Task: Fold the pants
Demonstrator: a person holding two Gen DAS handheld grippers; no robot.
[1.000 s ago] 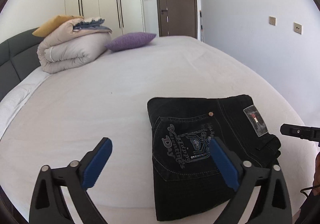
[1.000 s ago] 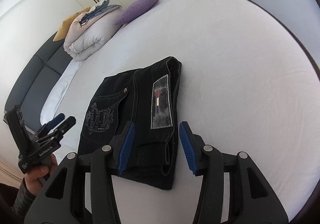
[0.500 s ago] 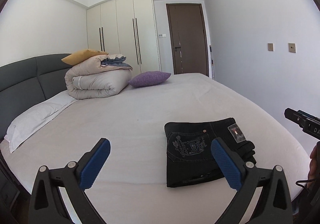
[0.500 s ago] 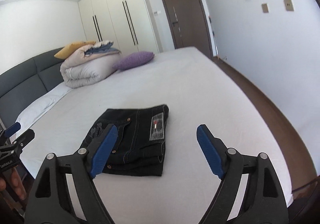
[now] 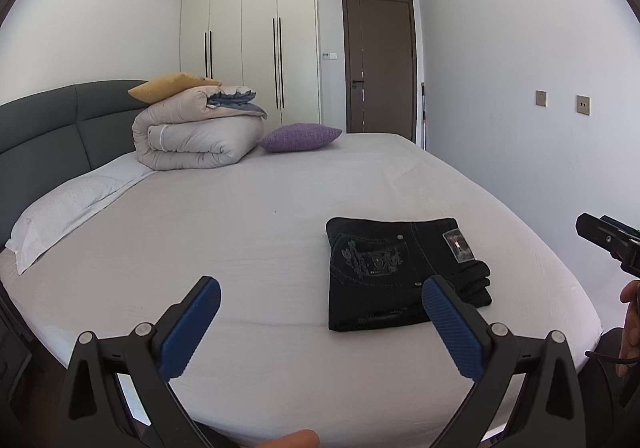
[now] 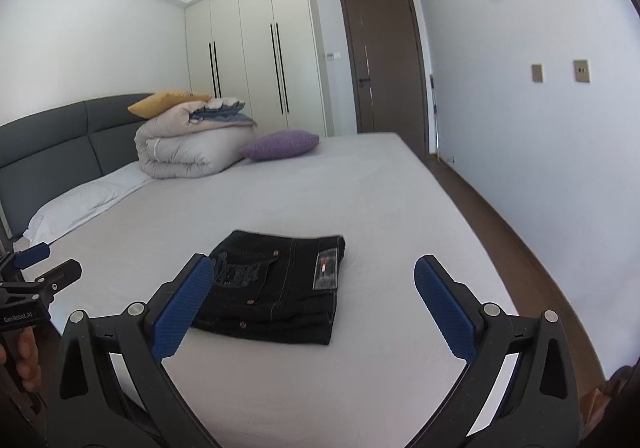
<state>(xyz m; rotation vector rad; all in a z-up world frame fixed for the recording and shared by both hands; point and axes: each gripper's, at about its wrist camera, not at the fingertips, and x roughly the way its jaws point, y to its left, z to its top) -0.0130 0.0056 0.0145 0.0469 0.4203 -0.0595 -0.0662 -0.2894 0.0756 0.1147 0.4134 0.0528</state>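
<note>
The black pants lay folded into a compact rectangle on the white bed, near its foot edge and toward your right side. In the left wrist view the bundle's long axis ran from the near edge of the bed away toward the headboard, with the embroidered back pocket on its left half and the small waistband label at the far right corner; the thick stacked folds bulged out on the right.

Your left gripper was held with its blue fingers spread wide, gripping nothing, above the near edge of the bed. Your right gripper was likewise wide apart and empty, the pants showing between its fingers but well beyond them.

Only the right wrist view showed the brown floor beside the bed and the layered fold edges along the pants' near side. Only the left wrist view showed the front tip of your right gripper at its right border.

A second earlier both grippers were close over the pants, the right one narrowed around the label end; since then you had pulled both back and up, and the right fingers had opened. The pants themselves had not shifted.

The folded duvet, yellow pillow and purple pillow sat at the head of the bed.
</note>
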